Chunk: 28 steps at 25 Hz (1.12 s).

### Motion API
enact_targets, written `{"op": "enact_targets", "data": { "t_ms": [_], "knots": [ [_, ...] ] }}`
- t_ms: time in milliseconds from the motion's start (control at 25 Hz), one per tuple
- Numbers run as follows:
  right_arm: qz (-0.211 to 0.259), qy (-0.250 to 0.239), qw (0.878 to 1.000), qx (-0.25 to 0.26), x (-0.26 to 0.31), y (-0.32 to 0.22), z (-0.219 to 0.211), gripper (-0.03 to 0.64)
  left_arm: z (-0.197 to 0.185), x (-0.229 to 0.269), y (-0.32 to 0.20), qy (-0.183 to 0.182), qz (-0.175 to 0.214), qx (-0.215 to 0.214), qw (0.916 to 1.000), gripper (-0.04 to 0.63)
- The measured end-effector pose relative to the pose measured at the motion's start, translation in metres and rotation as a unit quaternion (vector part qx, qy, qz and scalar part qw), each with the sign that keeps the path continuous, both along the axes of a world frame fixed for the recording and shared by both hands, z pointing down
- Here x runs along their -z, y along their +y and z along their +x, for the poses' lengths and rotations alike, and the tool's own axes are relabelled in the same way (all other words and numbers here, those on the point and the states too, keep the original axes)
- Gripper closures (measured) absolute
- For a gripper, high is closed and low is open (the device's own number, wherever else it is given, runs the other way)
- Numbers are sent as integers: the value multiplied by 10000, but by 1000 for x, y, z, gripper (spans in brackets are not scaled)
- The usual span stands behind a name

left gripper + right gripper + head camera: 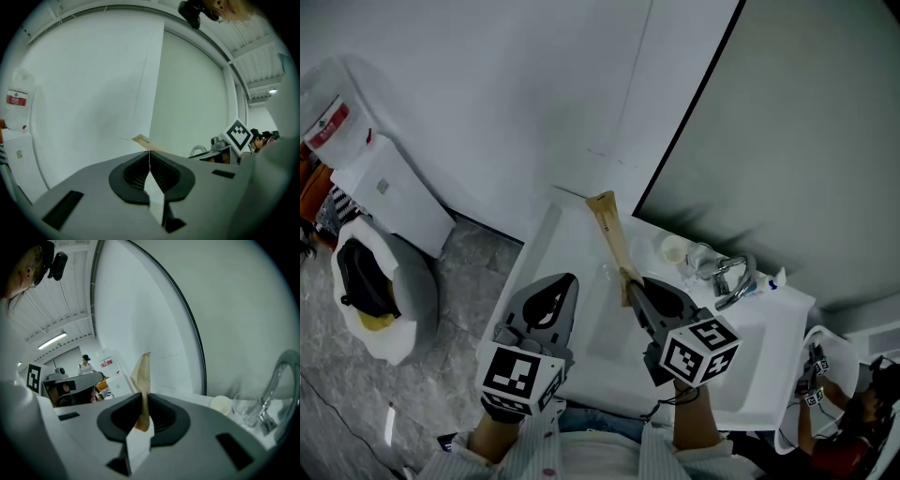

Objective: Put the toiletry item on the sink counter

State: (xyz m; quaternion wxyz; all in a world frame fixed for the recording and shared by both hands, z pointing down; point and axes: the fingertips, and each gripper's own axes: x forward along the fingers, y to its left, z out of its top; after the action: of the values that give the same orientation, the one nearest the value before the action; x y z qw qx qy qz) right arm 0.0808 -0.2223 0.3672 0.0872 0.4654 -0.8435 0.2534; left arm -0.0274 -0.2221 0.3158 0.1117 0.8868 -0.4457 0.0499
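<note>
The toiletry item (608,232) is a long flat tan paper packet. My right gripper (630,281) is shut on its lower end and holds it tilted above the white sink counter (555,236), its free end toward the wall. In the right gripper view the packet (142,373) stands up from between the closed jaws of the right gripper (142,398). My left gripper (570,279) hovers to the left over the counter, shut with nothing in it. In the left gripper view, the left gripper (149,153) has its jaws closed together, and the packet's tip (142,139) shows beyond them.
A chrome faucet (734,278), a clear glass (701,259) and a small white cup (674,248) stand at the counter's back right, under a large mirror (787,141). On the floor to the left sit a white bin with a dark liner (366,291) and a white box (389,192).
</note>
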Motion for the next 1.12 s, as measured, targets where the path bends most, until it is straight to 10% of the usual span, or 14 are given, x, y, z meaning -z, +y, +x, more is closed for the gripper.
{"op": "enact_targets", "data": {
  "t_ms": [1120],
  "knots": [
    [-722,1313,9823,1126,-71,-92,-8,558,12,-58,-72,31,-584,-246,9980,578]
  ]
}}
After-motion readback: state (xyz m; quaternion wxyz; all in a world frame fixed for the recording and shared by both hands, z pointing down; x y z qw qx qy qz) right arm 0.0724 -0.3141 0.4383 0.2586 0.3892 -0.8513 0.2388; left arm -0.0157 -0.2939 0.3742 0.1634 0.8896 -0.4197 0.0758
